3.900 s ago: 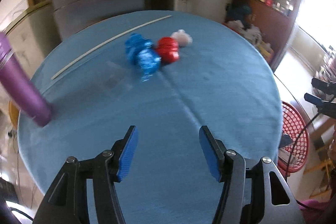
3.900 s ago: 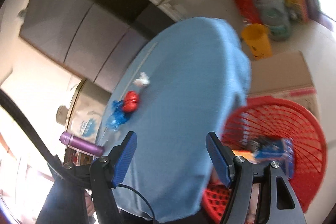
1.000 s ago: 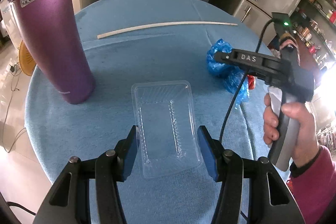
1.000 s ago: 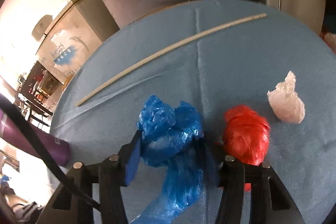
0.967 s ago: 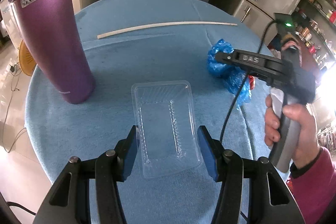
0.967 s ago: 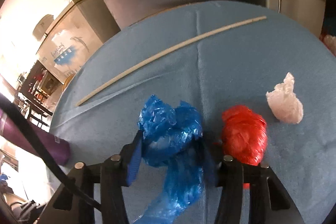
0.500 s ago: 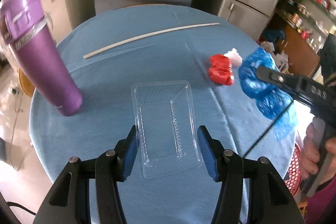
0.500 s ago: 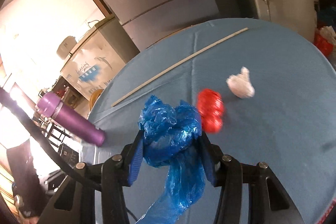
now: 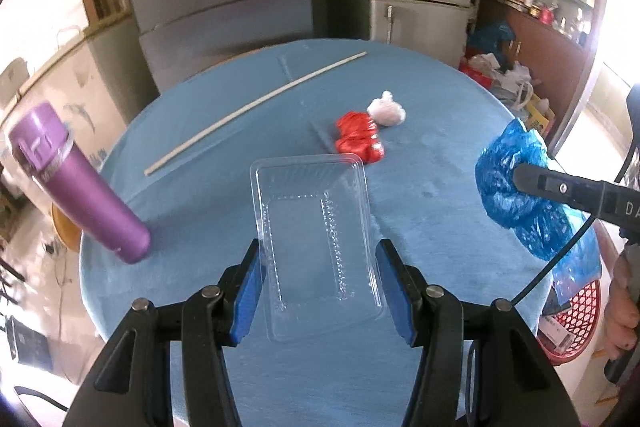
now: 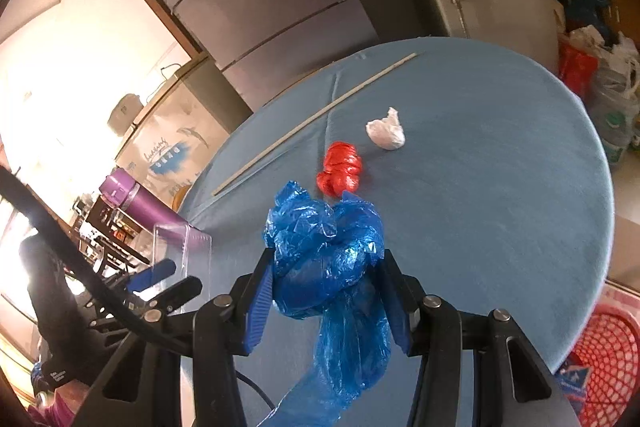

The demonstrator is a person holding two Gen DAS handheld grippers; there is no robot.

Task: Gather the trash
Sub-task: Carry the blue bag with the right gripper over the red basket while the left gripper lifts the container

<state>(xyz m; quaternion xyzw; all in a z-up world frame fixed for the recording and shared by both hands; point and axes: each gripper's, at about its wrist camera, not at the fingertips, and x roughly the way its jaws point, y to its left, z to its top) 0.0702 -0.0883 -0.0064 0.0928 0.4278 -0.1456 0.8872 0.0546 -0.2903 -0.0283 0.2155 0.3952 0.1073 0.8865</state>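
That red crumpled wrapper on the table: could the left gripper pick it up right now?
Probably not: the left gripper is already clamped on a clear plastic tray. The red wrapper itself lies uncovered.

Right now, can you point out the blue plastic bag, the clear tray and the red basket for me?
blue plastic bag [image 10: 324, 259], right wrist view, on its crumpled bulk between the gripper's pads.
clear tray [image 9: 316, 243], left wrist view, on its flat middle.
red basket [image 10: 604, 359], right wrist view, on its mesh wall.

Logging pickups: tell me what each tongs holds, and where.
Left tongs: clear tray, by its long sides. Right tongs: blue bag, around its bunched middle.
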